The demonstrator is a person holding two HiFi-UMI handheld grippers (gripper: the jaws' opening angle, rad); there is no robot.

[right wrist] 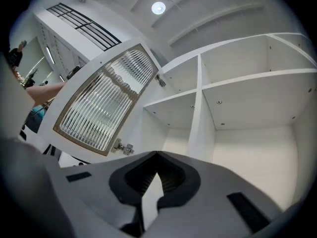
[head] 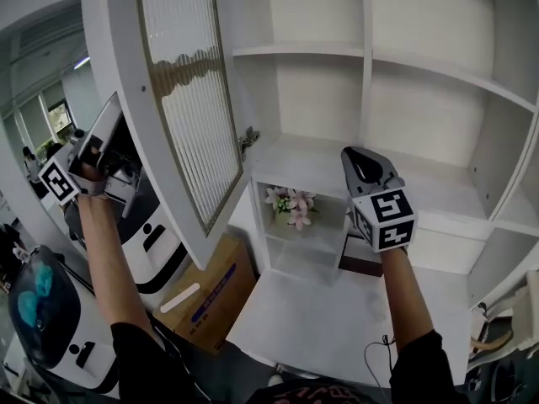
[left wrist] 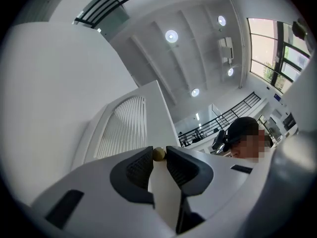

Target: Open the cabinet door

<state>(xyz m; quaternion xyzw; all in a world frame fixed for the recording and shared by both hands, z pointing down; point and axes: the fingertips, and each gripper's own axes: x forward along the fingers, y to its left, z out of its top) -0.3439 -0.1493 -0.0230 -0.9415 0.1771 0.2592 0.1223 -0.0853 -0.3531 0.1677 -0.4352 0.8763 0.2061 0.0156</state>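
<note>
Already swung wide: white cabinet door with a ribbed glass panel (head: pixel 181 99), upper left to centre of the head view, hanging clear of the bare white shelves (head: pixel 337 49). Judged nearly done. Left gripper (left wrist: pixel 159 150) pinching the door's small round brass knob (left wrist: pixel 158 154) by the very tips only, bottom centre of the left gripper view. Right gripper (right wrist: pixel 158 155) clenched on nothing, hovering right of centre in the head view, before the open compartments.

Main risk: losing the knob. So shallow a hold on so small and round a thing, likely to pop free under any sideways drag, leaving the door to drift back.

Second: overswinging past the limit of the metal hinge (head: pixel 248 139), straining the screws or twisting the panel.

Third: catching something at lower left, with a brown cardboard box (head: pixel 206 297) and a white rounded machine (head: pixel 156 242) sitting below the door's edge. Hard to tell how close.

Little danger to the pink flowers (head: pixel 290 204) on the lower shelf, well apart from both grippers.
</note>
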